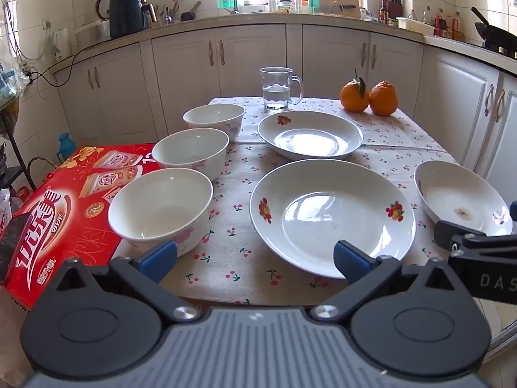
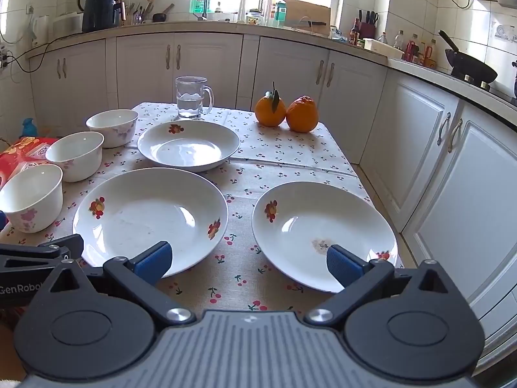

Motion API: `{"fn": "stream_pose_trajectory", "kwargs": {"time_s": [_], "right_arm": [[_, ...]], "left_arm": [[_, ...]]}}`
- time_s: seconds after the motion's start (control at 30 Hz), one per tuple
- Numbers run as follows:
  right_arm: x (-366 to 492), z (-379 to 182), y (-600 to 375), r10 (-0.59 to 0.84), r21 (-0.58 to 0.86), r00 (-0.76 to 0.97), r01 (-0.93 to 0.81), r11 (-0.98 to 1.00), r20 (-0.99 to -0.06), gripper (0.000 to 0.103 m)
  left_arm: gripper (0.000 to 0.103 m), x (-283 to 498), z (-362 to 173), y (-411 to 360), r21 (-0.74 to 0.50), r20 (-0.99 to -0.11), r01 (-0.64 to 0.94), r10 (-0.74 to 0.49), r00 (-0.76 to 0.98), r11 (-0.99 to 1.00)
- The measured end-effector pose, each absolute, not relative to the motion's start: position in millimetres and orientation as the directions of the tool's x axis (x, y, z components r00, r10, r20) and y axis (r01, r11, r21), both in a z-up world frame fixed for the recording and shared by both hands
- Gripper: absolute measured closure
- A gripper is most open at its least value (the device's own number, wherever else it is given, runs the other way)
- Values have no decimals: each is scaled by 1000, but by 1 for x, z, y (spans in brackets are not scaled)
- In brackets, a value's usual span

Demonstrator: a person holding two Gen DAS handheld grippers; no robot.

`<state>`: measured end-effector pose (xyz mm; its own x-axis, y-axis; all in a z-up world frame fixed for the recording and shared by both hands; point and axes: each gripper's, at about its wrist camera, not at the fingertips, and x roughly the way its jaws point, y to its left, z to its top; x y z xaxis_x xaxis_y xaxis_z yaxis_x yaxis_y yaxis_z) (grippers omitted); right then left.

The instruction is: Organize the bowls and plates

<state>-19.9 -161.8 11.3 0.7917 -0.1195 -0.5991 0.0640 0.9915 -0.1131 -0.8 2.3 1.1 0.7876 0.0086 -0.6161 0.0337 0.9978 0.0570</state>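
Note:
Three white bowls stand in a row on the table's left side: near bowl [image 1: 161, 207] [image 2: 32, 200], middle bowl [image 1: 190, 153] [image 2: 76, 155], far bowl [image 1: 215, 119] [image 2: 113, 126]. Three white plates with fruit prints lie flat: a large near plate [image 1: 332, 216] [image 2: 150, 216], a far plate [image 1: 310, 137] [image 2: 189, 144] and a right plate [image 1: 462, 197] [image 2: 323, 232]. My left gripper [image 1: 255, 258] hangs open above the table's near edge, between the near bowl and the large plate. My right gripper [image 2: 248, 263] is open too, between the large and right plates. Neither holds anything.
A glass mug of water [image 1: 278, 89] [image 2: 192, 98] and two oranges [image 1: 368, 95] [image 2: 286, 113] stand at the table's far end. A red carton [image 1: 64, 213] lies left of the table. White cabinets [image 2: 420, 161] run behind and along the right.

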Motion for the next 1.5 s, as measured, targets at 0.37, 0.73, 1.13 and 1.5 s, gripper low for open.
{"fn": "stream_pose_trajectory", "kwargs": {"time_s": [0.37,0.73,1.13,1.5], "right_arm": [[-20,12,-162,-120,-118,793,61,991,-598,0],[-21,12,-162,-122,-120,795,62,991,-594,0],[-21,12,-162,-122,-121,796,61,991,-594,0],[-21,14,-161,-121,-121,797,60,991,-591,0]], "left_arm": [[1,-1,0,2,58,-615,34,8,789,998],[1,-1,0,2,58,-614,35,8,789,998],[1,-1,0,2,58,-614,34,9,789,998],[1,-1,0,0,61,-617,35,10,787,998]]}}
